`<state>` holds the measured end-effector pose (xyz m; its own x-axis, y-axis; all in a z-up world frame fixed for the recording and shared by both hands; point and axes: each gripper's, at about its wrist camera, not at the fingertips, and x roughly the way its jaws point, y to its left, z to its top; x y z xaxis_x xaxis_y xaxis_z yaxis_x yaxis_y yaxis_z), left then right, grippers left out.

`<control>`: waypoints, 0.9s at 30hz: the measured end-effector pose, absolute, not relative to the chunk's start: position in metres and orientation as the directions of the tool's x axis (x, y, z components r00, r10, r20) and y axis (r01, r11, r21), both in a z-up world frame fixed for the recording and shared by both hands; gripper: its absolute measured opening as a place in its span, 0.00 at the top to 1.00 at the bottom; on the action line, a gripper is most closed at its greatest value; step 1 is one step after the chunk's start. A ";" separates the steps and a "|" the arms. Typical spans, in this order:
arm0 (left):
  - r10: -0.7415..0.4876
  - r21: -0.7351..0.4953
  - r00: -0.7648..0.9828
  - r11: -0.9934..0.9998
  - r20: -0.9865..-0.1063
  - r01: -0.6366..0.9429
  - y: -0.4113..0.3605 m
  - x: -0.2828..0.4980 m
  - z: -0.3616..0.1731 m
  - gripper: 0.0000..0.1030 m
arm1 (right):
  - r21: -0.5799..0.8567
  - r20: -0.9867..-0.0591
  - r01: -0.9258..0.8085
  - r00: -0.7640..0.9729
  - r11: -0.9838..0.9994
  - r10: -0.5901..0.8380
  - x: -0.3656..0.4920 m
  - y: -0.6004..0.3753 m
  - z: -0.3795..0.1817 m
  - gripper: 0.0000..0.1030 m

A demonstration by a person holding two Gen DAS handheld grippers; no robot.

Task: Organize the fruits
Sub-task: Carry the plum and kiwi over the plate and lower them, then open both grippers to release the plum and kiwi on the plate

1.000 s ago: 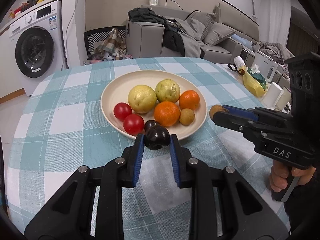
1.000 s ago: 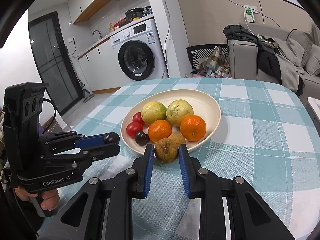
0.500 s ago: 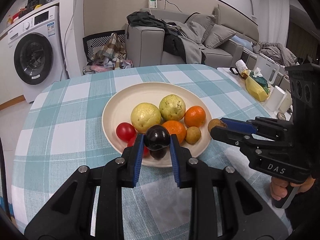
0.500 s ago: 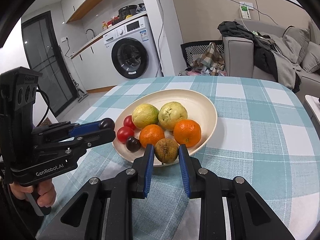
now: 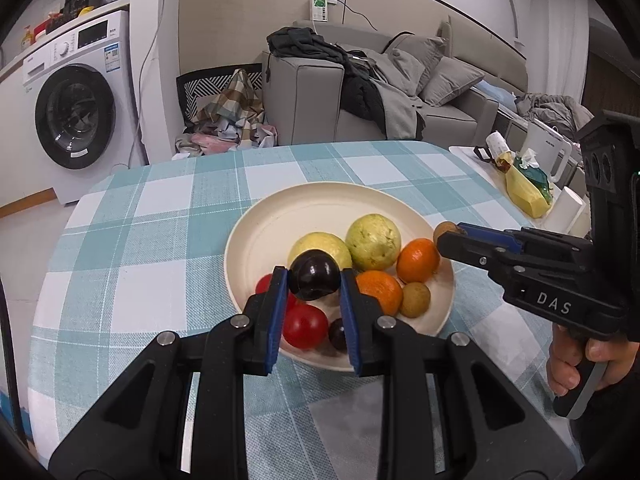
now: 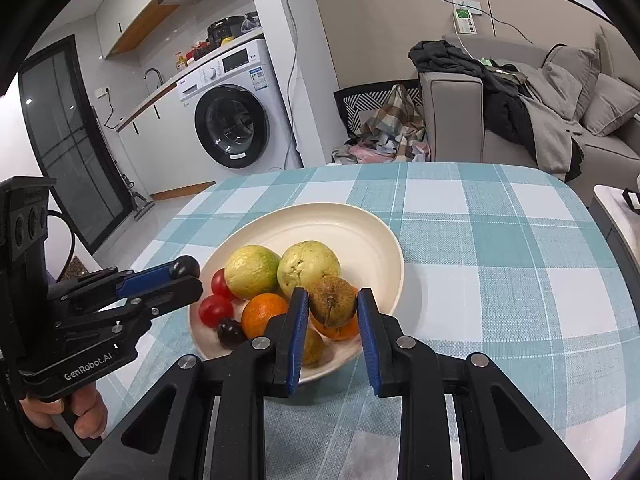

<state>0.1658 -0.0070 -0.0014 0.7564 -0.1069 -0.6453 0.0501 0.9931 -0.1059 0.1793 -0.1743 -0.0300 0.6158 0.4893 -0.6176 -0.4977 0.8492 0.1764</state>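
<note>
Dark plum point(image 5: 314, 275) clamped between left tongs point(image 5: 313, 285).

Two guavas point(image 5: 373, 241), two oranges point(image 5: 418, 260), two tomatoes point(image 5: 305, 326), two plums point(image 5: 314, 280), two brown fruits point(image 5: 416, 300), one plate point(image 5: 272, 232).

left gripper point(image 5: 313, 286) clamped, right gripper point(image 6: 333, 305) clamped

Round table point(image 5: 132, 300) (teal-checked cloth) carries cream plate point(image 5: 260, 240) of fruit.
</note>
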 end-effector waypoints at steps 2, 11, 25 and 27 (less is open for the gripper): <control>-0.103 -0.107 0.757 0.993 -0.646 0.043 -0.003 0.169 -0.002 0.78 | 0.169 -0.619 -0.493 0.621 0.853 0.481 0.183 -0.173 -0.030 0.75; -0.078 -0.107 0.747 0.994 -0.660 0.009 0.009 0.187 -0.010 0.78 | 0.160 -0.630 -0.461 0.633 0.873 0.450 0.200 -0.168 -0.032 0.75; -0.061 -0.102 0.720 0.995 -0.691 -0.014 0.017 0.201 -0.027 0.78 | 0.141 -0.652 -0.449 0.628 0.882 0.424 0.211 -0.161 -0.038 0.75; -0.059 -0.100 0.725 0.995 -0.686 -0.013 0.016 0.200 -0.026 0.78 | 0.134 -0.639 -0.453 0.640 0.881 0.427 0.207 -0.162 -0.036 0.75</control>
